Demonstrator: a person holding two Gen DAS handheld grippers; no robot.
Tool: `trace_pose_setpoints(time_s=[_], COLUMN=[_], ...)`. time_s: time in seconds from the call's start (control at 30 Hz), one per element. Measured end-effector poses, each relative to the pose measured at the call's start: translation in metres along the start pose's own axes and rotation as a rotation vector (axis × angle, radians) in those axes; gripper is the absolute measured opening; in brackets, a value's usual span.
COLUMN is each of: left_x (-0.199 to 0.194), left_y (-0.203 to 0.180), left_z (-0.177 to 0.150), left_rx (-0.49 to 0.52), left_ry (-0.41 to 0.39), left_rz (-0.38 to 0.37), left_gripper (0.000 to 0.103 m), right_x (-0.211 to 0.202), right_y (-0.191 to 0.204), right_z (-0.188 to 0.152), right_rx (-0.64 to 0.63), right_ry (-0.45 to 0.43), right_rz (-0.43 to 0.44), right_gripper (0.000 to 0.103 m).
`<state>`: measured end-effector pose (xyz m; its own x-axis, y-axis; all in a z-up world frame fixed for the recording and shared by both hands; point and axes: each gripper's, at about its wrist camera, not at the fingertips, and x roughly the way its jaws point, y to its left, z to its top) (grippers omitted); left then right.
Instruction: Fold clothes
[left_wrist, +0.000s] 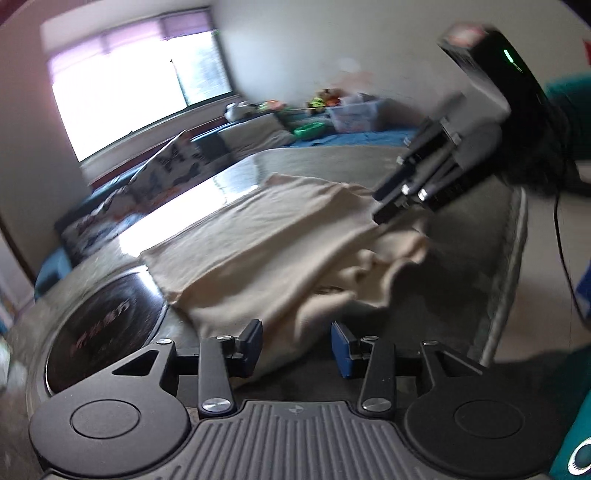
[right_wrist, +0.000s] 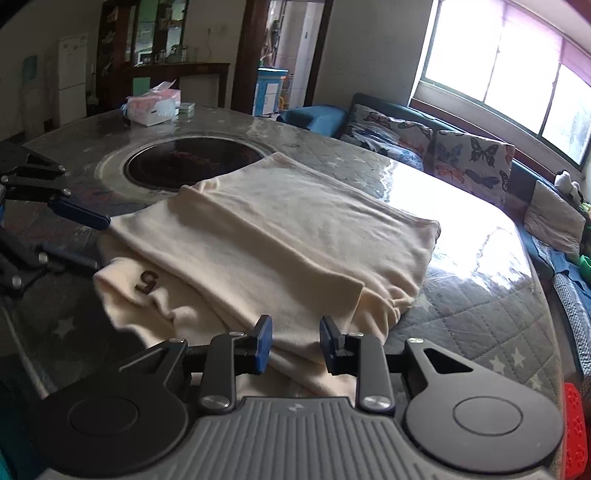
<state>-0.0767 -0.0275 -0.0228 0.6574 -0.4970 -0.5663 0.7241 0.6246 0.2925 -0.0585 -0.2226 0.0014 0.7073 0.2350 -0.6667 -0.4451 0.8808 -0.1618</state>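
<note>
left wrist view: cream knit garment (left_wrist: 273, 236), partly folded, lying on a round grey quilted table (left_wrist: 491, 258) beside its dark inset disc (left_wrist: 107, 325); left gripper (left_wrist: 297, 343) released, jaws apart, cloth edge lying between the pads without being pressed; right gripper (left_wrist: 388, 206) at the garment's far edge. right wrist view: right gripper (right_wrist: 295, 341) jaws parted over the near hem, grip cannot be told; tissue box (right_wrist: 153, 107) at the far rim.

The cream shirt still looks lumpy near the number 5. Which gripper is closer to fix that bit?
Probably the left gripper. Its open fingers sit right beside the cream shirt's bunched corner by the 5. The right gripper straddles the near edge, farther along.
</note>
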Motion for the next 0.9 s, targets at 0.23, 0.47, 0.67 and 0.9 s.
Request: trace_pose_setpoints(time_s=[0.23,0.47,0.67,0.9], left_x=[0.018,0.022,0.030,0.036], left_y=[-0.013,0.007,0.032,0.038], left_z=[0.007,0.023,0.041,0.042], left_rx=[0.051,-0.038,-0.126,-0.152], left_ry=[-0.045,-0.078,-0.090,-0.077], left_rz=[0.014,-0.009,-0.017,-0.030], left_gripper=[0.040,0.010,0.010,0.010], right_x=[-0.020,-0.030,-0.016,0.004], right_y=[0.009,0.027,0.033,0.018], right_z=[-0.007,-0.020,-0.016,-0.002], right_rx=[-0.079,-0.225,-0.251,-0.161], right_ry=[0.014,0.019,-0.027,-0.043], right_rz=[0.010,0.021,0.027,0.098], right_gripper=[0.043,0.054,0.059,0.045])
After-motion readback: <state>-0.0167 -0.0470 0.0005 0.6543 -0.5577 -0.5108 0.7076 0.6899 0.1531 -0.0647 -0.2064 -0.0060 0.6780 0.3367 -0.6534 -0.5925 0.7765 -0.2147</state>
